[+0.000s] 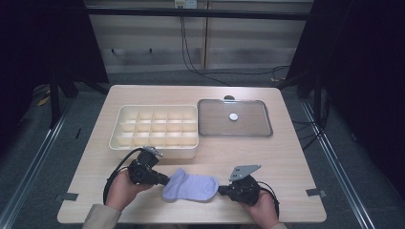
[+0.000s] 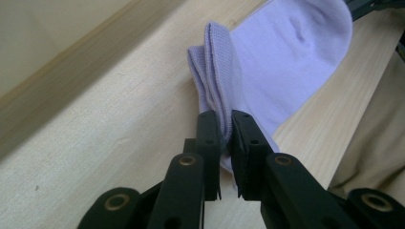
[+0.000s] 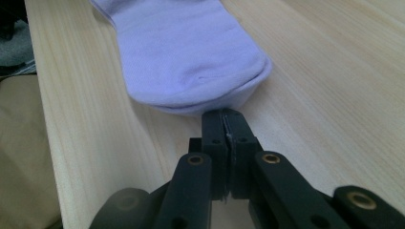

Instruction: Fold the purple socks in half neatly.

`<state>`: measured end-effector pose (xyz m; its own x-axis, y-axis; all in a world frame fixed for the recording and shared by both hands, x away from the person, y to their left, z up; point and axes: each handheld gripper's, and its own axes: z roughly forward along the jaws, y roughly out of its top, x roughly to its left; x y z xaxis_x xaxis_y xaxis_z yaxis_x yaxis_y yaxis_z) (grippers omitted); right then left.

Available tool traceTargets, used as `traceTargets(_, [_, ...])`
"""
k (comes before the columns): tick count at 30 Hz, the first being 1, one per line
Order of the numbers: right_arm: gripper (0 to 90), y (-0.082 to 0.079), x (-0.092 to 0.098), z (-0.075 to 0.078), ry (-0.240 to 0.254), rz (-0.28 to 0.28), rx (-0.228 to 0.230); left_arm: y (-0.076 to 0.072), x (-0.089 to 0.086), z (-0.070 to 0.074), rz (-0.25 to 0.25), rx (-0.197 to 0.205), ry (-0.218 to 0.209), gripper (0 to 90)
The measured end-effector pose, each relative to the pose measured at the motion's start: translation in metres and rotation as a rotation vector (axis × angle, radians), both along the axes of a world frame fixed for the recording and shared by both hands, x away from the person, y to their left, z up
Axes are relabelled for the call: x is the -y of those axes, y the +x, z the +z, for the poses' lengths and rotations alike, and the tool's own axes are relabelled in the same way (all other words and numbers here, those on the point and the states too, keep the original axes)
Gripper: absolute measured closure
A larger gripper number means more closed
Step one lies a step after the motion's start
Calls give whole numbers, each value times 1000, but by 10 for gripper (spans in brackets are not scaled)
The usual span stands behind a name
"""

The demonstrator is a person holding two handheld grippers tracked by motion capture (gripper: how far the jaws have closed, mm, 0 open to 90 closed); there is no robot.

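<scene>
At the near edge of a pale wooden table [image 1: 286, 157], a person holds a lilac sock [image 1: 192, 188] stretched flat between two hand-held grippers. The sock's long axis runs left to right across the table front, parallel to the near edge, with its folded cuff end toward the left gripper [image 1: 165, 181] and its rounded toe toward the right gripper [image 1: 220, 190]. In the left gripper view the black jaws are pinched on the doubled ribbed cuff [image 2: 220, 71], fabric visibly caught between the pads. In the right gripper view the jaws are pressed together at the very tip of the toe [image 3: 205, 102]; whether they nip a sliver of cloth or merely touch it cannot be told. Each gripper lies at its own end, so neither hand is nearer; the sock sits squarely between them.

Beyond the sock, toward the table's middle, stands a cream divided organiser box [image 1: 114, 138], its grid of compartments all looking empty. Just beside it on the right lies a clear flat lid [image 1: 260, 107] with a small white knob [image 1: 233, 116] at its centre. The box lies ahead of the left hand, so any carry toward a compartment would likely go forward and slightly left.
</scene>
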<state>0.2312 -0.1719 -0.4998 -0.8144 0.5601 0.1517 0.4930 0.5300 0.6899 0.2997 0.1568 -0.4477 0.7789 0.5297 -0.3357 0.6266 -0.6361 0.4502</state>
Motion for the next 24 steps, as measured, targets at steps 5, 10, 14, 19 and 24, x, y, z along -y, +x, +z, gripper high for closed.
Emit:
traceTargets(5, [879,0,-1,0,1,7,0,0,1,5,-9,-6,-10,825])
traceTargets(10, [880,1,-2,0,-3,10,1,0,5,9,-6,-25,-24,826])
traceTargets(14, [880,1,-2,0,-4,8,-4,-1,7,11,-17,-34,-23,825])
traceTargets(19, [880,2,-2,0,-1,9,-4,0,9,14,-20,-39,-25,825])
traceTargets(24, [880,2,-4,0,-1,9,-2,-1,11,17,-26,-36,-26,826])
